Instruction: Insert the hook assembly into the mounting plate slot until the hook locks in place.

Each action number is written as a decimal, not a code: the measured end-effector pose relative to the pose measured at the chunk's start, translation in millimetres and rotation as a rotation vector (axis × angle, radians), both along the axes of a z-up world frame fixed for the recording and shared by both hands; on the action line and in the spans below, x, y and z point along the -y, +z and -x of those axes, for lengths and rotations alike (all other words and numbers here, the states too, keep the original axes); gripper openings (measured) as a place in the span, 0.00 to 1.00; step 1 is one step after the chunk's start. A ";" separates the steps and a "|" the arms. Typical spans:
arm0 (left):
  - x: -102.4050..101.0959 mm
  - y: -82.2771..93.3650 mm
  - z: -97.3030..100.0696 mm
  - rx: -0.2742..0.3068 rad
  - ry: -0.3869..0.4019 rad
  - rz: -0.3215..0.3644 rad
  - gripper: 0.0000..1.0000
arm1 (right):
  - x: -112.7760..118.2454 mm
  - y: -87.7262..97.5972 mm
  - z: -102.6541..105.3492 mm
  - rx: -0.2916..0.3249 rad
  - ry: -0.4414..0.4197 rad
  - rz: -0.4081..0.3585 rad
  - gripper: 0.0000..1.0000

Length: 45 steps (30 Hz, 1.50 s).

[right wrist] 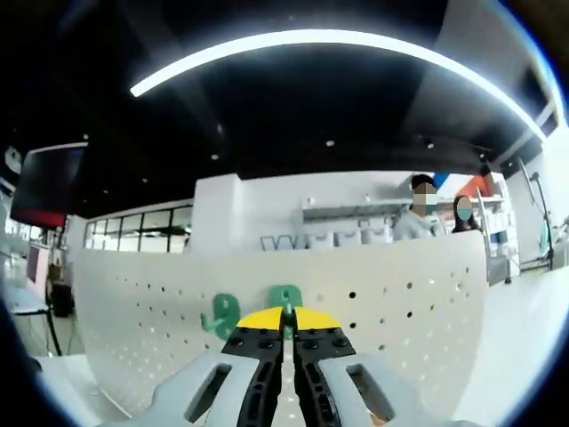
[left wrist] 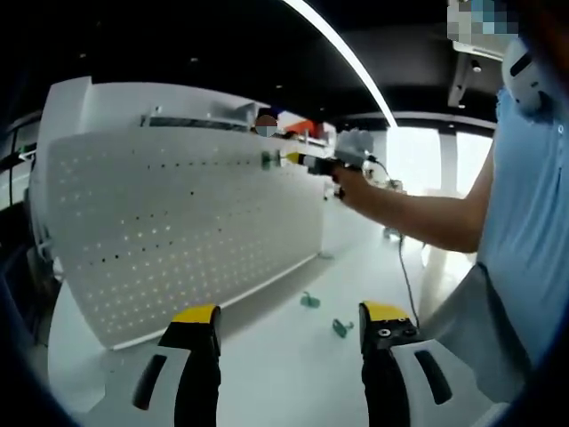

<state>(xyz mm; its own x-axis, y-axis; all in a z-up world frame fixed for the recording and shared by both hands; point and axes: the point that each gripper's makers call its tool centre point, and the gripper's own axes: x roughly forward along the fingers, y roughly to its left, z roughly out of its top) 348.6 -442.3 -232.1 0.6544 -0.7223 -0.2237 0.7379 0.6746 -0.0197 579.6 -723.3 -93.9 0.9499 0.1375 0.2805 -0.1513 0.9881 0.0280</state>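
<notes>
White table (left wrist: 293,374) near, with two green hooks (left wrist: 309,301) lying loose on it just past the left gripper (left wrist: 289,325), jaws wide apart, holding nothing. Farther off, white board (left wrist: 178,231) full of small holes, standing upright on the table. At its top edge, right gripper (left wrist: 298,159) held out by a bare arm (left wrist: 409,209), touching a green hook (left wrist: 267,160). In the right gripper view, right gripper (right wrist: 285,323) jaws together, clamped on a green hook (right wrist: 284,298) against the board (right wrist: 400,311). Another green hook (right wrist: 220,316) just left, hanging on the board. Far back, two people behind the board.
</notes>
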 end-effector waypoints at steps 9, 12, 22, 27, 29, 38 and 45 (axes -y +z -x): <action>-1.5 0.1 1.1 -0.002 0.001 -0.006 0.65 | -1.0 -3.0 -1.8 -0.002 -0.007 0.003 0.00; -2.3 0.4 1.4 -0.001 0.003 -0.004 0.65 | -1.4 -3.2 -1.9 -0.003 -0.010 0.012 0.00; -1.9 0.2 2.2 0.000 0.003 -0.004 0.64 | -3.7 -6.0 -2.7 -0.011 -0.020 0.072 0.01; -1.7 0.6 2.0 0.001 0.002 -0.004 0.64 | -6.3 -6.9 -3.0 -0.033 -0.045 0.165 0.01; -1.3 1.0 1.8 0.001 0.001 -0.003 0.64 | -7.7 -6.8 -3.3 -0.037 -0.055 0.202 0.01; -1.6 0.6 1.0 0.002 0.003 0.002 0.64 | -7.1 -11.0 -7.1 -0.065 -0.059 0.263 0.01; -2.3 0.1 1.3 0.002 0.004 0.003 0.64 | -4.6 -17.5 -6.7 -0.089 -0.055 0.261 0.04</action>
